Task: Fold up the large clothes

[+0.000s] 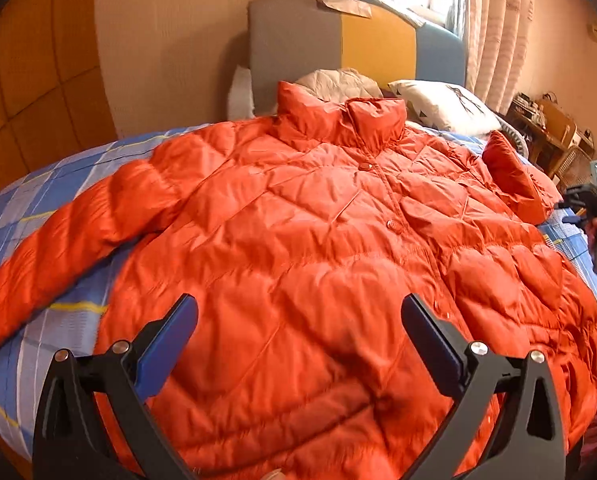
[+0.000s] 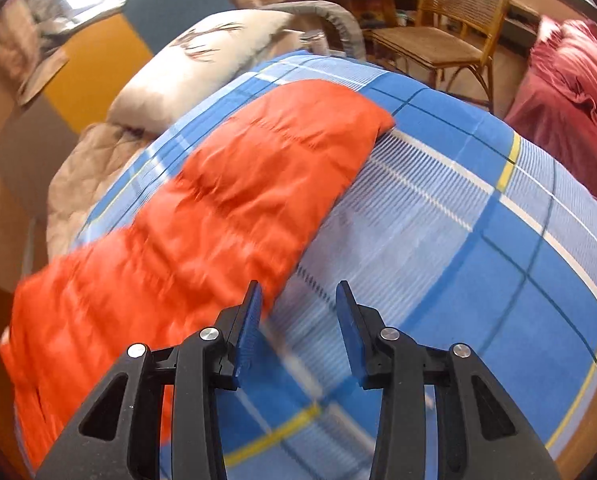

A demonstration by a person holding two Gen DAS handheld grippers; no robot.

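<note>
My left gripper (image 1: 298, 336) hangs with fingers spread wide and empty over the lower front of the orange puffer jacket (image 1: 318, 240), which lies buttoned and face up across the blue plaid bed (image 1: 38, 192). Only my right view shows its sleeve (image 2: 226, 200) stretched over the bedsheet; there my right gripper (image 2: 298, 312) is parted, grasping nothing.

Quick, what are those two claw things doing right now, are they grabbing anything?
Left gripper: open wide above the orange jacket, holding nothing.
Right gripper: open, empty, beside the jacket's sleeve over the bed.
</note>
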